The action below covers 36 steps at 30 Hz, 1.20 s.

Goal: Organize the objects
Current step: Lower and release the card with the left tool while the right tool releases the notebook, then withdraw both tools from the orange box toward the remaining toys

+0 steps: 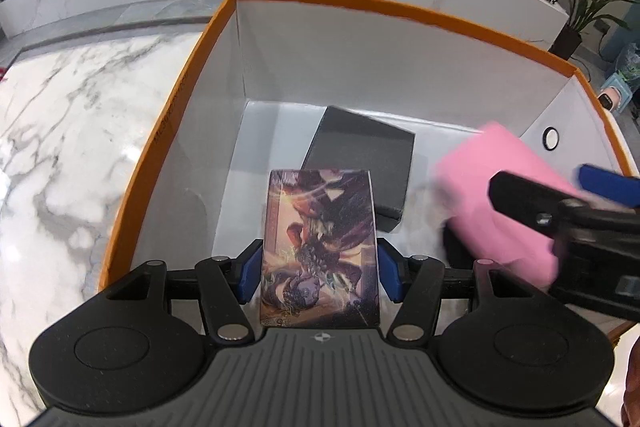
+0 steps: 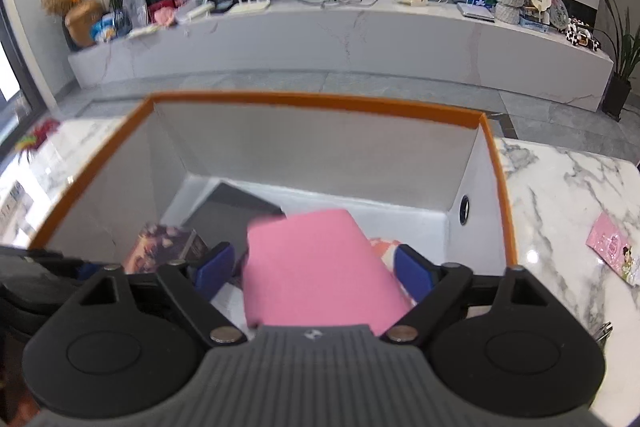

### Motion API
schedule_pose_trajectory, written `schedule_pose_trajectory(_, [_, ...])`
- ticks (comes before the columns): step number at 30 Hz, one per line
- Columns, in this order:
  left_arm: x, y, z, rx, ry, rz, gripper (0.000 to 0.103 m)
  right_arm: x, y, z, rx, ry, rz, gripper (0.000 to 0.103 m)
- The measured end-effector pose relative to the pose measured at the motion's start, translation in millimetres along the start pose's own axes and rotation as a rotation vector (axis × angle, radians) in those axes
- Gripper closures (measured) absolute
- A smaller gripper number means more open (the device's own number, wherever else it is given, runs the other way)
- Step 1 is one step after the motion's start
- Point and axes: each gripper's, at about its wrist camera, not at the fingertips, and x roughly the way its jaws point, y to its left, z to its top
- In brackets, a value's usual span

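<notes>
A large white box with an orange rim (image 1: 224, 27) stands on the marble table. On its floor lies a black box (image 1: 360, 147). My left gripper (image 1: 320, 271) is shut on an illustrated card box (image 1: 320, 227), holding it upright over the near part of the big box. At the right, my right gripper (image 2: 316, 269) hangs over the same box with its jaws wide. A blurred pink box (image 2: 316, 267) sits between its blue pads (image 2: 216, 267), with a gap showing at the left pad. A red-and-white patterned thing (image 2: 384, 247) peeks out under the pink box.
The marble table (image 1: 60, 147) lies left of the big box and also on its right (image 2: 560, 207), where a pink printed packet (image 2: 612, 251) lies. The box's right wall has a round hole (image 1: 551, 137). A long white bench with clutter (image 2: 360, 39) lies beyond.
</notes>
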Motion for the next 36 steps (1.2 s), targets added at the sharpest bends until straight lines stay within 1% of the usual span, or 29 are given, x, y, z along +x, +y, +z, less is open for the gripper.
schedule_pose_trajectory(4, [-9, -6, 0, 0.021, -0.05, 0.006, 0.034, -9, -5, 3, 0.027, -0.032, 0.012, 0.001])
schedule_pose_trajectory(7, [-11, -9, 1, 0.014, -0.058, -0.005, 0.034, -10, -10, 3, 0.047, -0.036, 0.02, 0.001])
schedule_pose_trajectory(12, [-13, -13, 1, 0.034, -0.068, 0.01, 0.034, -11, -17, 4, 0.066, -0.04, 0.008, 0.001])
schedule_pose_trajectory(16, [-17, -16, 2, 0.041, -0.084, 0.008, 0.034, -15, -18, 6, 0.074, -0.051, 0.003, 0.001])
schedule_pose_trajectory(25, [-41, -20, -1, 0.087, -0.12, 0.006, 0.034, -33, -4, 6, 0.004, -0.058, -0.015, 0.001])
schedule_pose_trajectory(29, [-52, -17, -4, 0.11, -0.127, 0.024, 0.034, -46, -2, 3, -0.004, -0.068, -0.018, 0.001])
schedule_pose_trajectory(34, [-71, -8, -12, 0.087, -0.129, -0.002, 0.034, -66, -1, -7, -0.03, -0.068, -0.043, 0.001])
schedule_pose_trajectory(36, [-79, -6, -16, 0.091, -0.128, 0.007, 0.034, -76, -3, -11, -0.033, -0.073, -0.046, 0.001])
